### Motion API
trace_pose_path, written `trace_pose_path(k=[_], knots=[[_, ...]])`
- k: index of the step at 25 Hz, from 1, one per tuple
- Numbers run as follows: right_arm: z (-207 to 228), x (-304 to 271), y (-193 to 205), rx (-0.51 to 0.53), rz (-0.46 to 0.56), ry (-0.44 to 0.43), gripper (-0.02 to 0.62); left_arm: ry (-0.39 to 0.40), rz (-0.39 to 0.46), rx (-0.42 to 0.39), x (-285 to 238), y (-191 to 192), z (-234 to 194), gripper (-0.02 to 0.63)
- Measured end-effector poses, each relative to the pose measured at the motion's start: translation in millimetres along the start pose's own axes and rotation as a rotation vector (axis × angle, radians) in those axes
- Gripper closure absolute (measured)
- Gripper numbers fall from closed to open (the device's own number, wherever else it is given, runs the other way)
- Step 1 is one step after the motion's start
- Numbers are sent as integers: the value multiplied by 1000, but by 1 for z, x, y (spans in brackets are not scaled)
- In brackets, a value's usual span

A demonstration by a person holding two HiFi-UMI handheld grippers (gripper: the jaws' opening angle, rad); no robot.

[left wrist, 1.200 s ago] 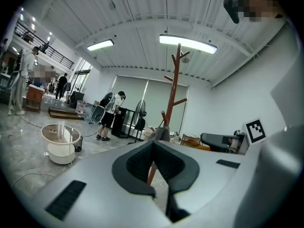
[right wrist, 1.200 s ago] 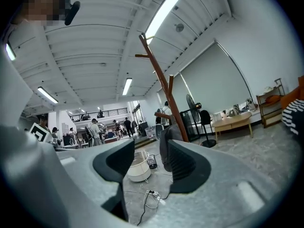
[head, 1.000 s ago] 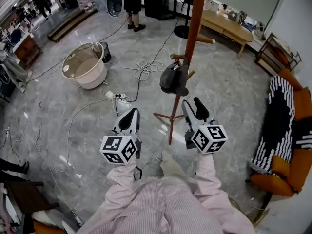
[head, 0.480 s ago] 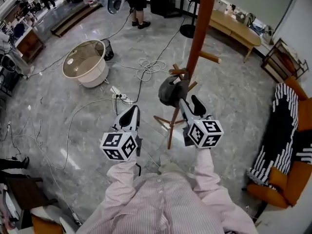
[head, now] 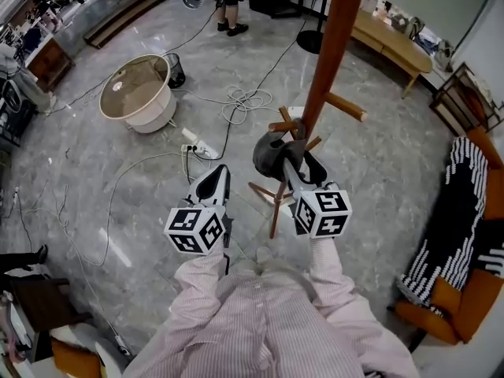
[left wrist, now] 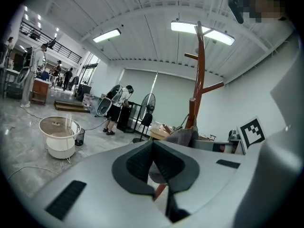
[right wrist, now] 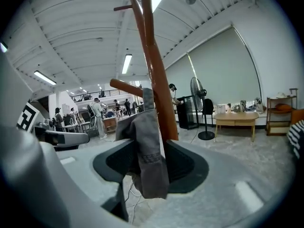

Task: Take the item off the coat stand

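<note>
Grasp in hand: right gripper (right wrist: 154, 161) spread wide, grey cap (right wrist: 151, 146) hanging between its jaws from the coat stand (right wrist: 156, 80) peg; next, probably pinch and lift clear; left gripper (left wrist: 152, 148) pressed together, empty.

item: dark grey cloth cap (head: 270, 154) | state: limp, hanging | place: on a low peg of the coat stand (head: 337, 42) | stand: reddish-brown wood, upright
</note>
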State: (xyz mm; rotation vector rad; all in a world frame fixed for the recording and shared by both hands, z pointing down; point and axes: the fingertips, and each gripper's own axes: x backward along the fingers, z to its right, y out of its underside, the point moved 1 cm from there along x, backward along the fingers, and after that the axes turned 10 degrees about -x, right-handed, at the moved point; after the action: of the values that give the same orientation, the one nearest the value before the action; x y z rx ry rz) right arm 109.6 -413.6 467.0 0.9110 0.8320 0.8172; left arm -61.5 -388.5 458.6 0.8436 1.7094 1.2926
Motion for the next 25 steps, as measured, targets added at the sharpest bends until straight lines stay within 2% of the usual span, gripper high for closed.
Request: trace_pose_path(k=[3,5,11,25], knots=[[-1,-1,1,33,-15,17,422,0,-13,8,-4,3,-5,604],[-1,-2,-1,48,-15,32,480,2,-20,10,-6,2,-9,604],[1,4,-3,31,3,56,554,26,-38,7,-6,4,-9,604],[-21,25,-18,27,68,35,566,47,-13,-5,19,-2,-6,604]])
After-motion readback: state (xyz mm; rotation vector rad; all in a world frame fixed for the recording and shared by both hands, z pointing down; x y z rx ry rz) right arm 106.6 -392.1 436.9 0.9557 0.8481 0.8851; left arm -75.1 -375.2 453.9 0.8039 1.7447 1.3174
